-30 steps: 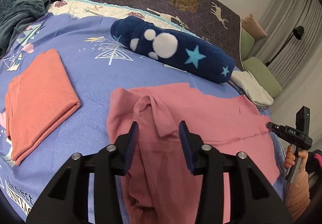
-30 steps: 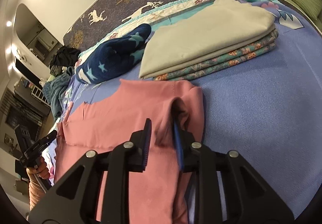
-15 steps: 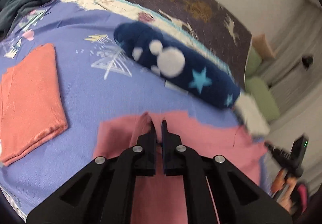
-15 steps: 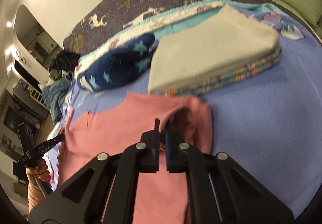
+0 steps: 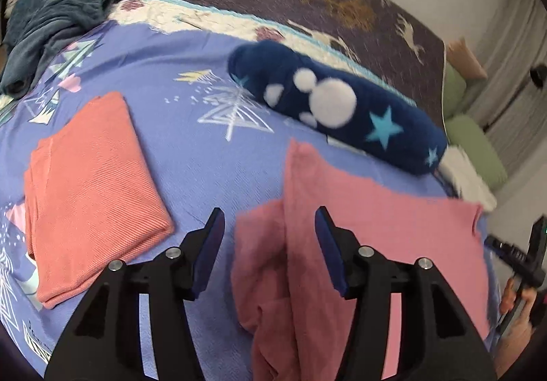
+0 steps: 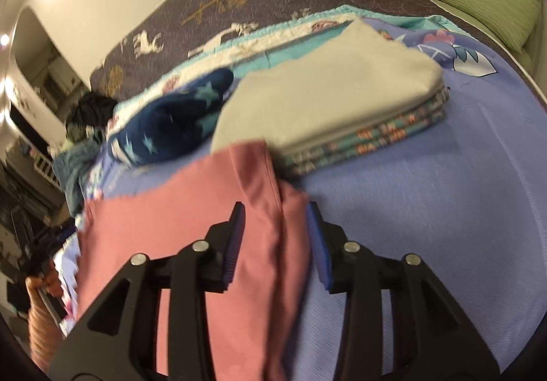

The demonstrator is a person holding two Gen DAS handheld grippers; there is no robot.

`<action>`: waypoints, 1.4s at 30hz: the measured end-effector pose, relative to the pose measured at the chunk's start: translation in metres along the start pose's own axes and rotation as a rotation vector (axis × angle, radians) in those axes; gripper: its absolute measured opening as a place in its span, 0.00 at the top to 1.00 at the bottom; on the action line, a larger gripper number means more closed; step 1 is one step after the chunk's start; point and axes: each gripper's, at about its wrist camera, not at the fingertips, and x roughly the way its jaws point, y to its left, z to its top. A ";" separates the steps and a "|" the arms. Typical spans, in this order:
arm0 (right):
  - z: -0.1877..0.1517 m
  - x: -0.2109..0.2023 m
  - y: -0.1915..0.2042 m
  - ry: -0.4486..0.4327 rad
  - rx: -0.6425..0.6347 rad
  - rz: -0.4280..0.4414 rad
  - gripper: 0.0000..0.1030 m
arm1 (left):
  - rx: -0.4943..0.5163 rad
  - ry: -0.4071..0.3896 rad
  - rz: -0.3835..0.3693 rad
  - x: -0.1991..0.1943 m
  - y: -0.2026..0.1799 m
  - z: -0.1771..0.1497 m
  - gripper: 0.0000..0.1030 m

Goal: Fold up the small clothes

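The pink garment point(image 5: 376, 244) is lying on the purple bedspread point(image 5: 205, 148), its two side edges already turned inward; judging by its length, a crosswise fold is still waiting. The left gripper point(image 5: 270, 244) and right gripper point(image 6: 275, 237) have just been opening, jaws spread, fabric lying between them unpinched. Only the left view is showing the folded orange cloth point(image 5: 92, 182); only the right view is showing the folded stack point(image 6: 324, 104) clearly.
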 end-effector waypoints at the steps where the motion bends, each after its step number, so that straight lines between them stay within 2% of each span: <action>1: -0.002 0.001 0.002 0.004 -0.015 -0.010 0.55 | 0.013 0.013 0.008 0.004 -0.003 -0.001 0.46; 3: -0.001 0.004 0.009 0.007 -0.047 -0.018 0.50 | 0.048 0.031 0.044 0.016 -0.012 0.000 0.46; 4: 0.000 0.006 0.013 0.011 -0.063 -0.017 0.46 | 0.071 0.031 0.064 0.021 -0.016 0.001 0.49; 5: 0.001 0.010 0.017 0.013 -0.080 -0.018 0.44 | 0.097 0.029 0.094 0.026 -0.020 0.003 0.61; 6: 0.003 0.016 0.023 0.015 -0.105 -0.028 0.43 | 0.121 0.031 0.132 0.031 -0.023 0.004 0.96; 7: 0.006 0.021 0.028 0.014 -0.132 -0.045 0.46 | 0.124 0.042 0.146 0.034 -0.023 0.005 0.95; 8: 0.007 0.025 0.029 0.004 -0.152 -0.069 0.57 | 0.108 0.036 0.158 0.034 -0.021 0.006 0.95; 9: 0.011 0.032 0.025 -0.008 -0.158 -0.154 0.97 | 0.082 0.023 0.153 0.032 -0.016 0.006 0.95; 10: 0.014 0.034 0.015 -0.008 -0.122 -0.196 0.97 | 0.069 0.008 0.151 0.028 -0.012 0.005 0.91; 11: 0.015 0.035 0.000 -0.011 -0.050 -0.217 0.97 | 0.069 -0.013 0.173 0.021 -0.010 0.002 0.89; 12: 0.014 0.032 -0.021 -0.005 0.043 -0.218 0.96 | 0.074 -0.026 0.192 0.014 -0.008 -0.001 0.80; 13: 0.010 0.027 -0.035 0.006 0.098 -0.196 0.93 | 0.079 -0.035 0.190 0.004 -0.006 -0.006 0.64; 14: 0.004 0.020 -0.045 0.009 0.127 -0.158 0.93 | 0.083 -0.040 0.168 -0.007 -0.005 -0.013 0.58; 15: -0.009 0.004 -0.050 0.012 0.122 -0.118 0.93 | 0.094 -0.047 0.125 -0.022 -0.003 -0.024 0.57; 17: -0.028 -0.018 -0.049 0.006 0.088 -0.079 0.89 | 0.135 -0.043 0.065 -0.051 -0.002 -0.048 0.57; 19: -0.060 -0.050 -0.045 0.006 0.047 -0.015 0.81 | 0.166 -0.049 0.040 -0.074 -0.002 -0.073 0.57; 24: -0.119 -0.089 -0.034 0.046 0.012 0.076 0.79 | 0.149 -0.012 0.010 -0.107 0.000 -0.131 0.57; 28: -0.154 -0.101 -0.023 0.081 0.014 0.115 0.68 | 0.136 -0.001 0.008 -0.125 0.003 -0.168 0.57; 31: -0.171 -0.108 -0.018 0.084 0.014 0.130 0.68 | 0.131 0.011 0.003 -0.131 0.005 -0.183 0.57; 35: -0.177 -0.115 -0.018 0.082 0.016 0.136 0.65 | 0.139 0.010 0.008 -0.131 0.006 -0.188 0.57; 39: -0.172 -0.115 -0.012 0.068 0.008 0.138 0.57 | 0.116 0.009 -0.011 -0.119 0.003 -0.181 0.57; 40: -0.170 -0.112 -0.009 0.063 0.001 0.131 0.52 | 0.113 0.012 -0.008 -0.116 0.000 -0.179 0.57; 41: -0.168 -0.109 -0.007 0.059 -0.004 0.125 0.50 | 0.109 0.014 0.003 -0.113 -0.001 -0.177 0.58; 42: -0.167 -0.105 -0.003 0.054 -0.011 0.112 0.52 | 0.114 0.011 0.035 -0.112 -0.005 -0.176 0.71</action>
